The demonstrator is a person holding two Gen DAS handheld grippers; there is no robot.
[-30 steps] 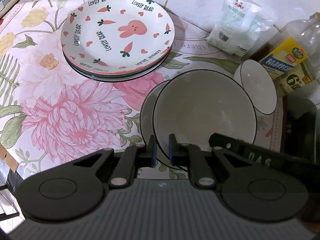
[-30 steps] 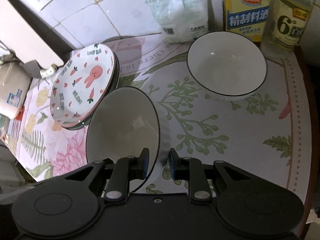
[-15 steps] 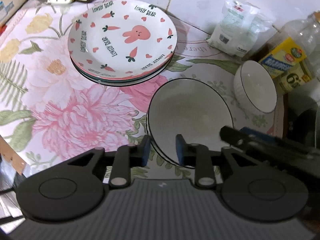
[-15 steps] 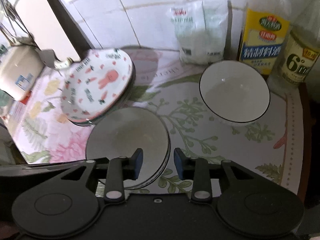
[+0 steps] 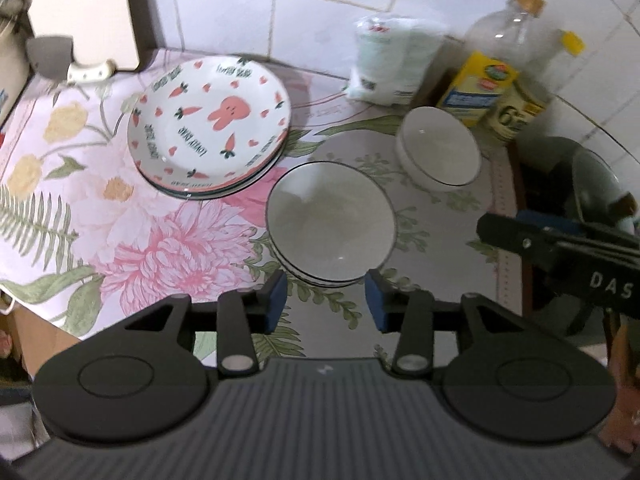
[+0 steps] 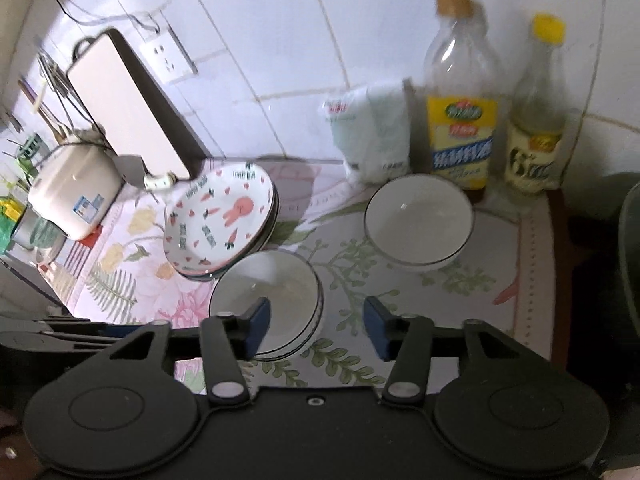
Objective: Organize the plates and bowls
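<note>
Left gripper (image 5: 326,300) and right gripper (image 6: 314,326) were seen released above the cloth (image 5: 100,184) — jaws just opened, nothing between them. The stacked bowls (image 5: 331,222) were set beside the plates (image 5: 210,128) — a single bowl (image 5: 439,148) lay apart.

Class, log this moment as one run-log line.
left tongs: open, empty, just opening | right tongs: open, empty, just opening | stacked bowls: released on cloth | lone bowl: unstacked

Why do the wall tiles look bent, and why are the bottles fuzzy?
Both views: the wide lens bows the tile lines. Right wrist view: the bottles and bag are smeared by motion blur, and the corners go black. Left wrist view: the bottles are soft too, while the rabbit plate stays fairly crisp.
</note>
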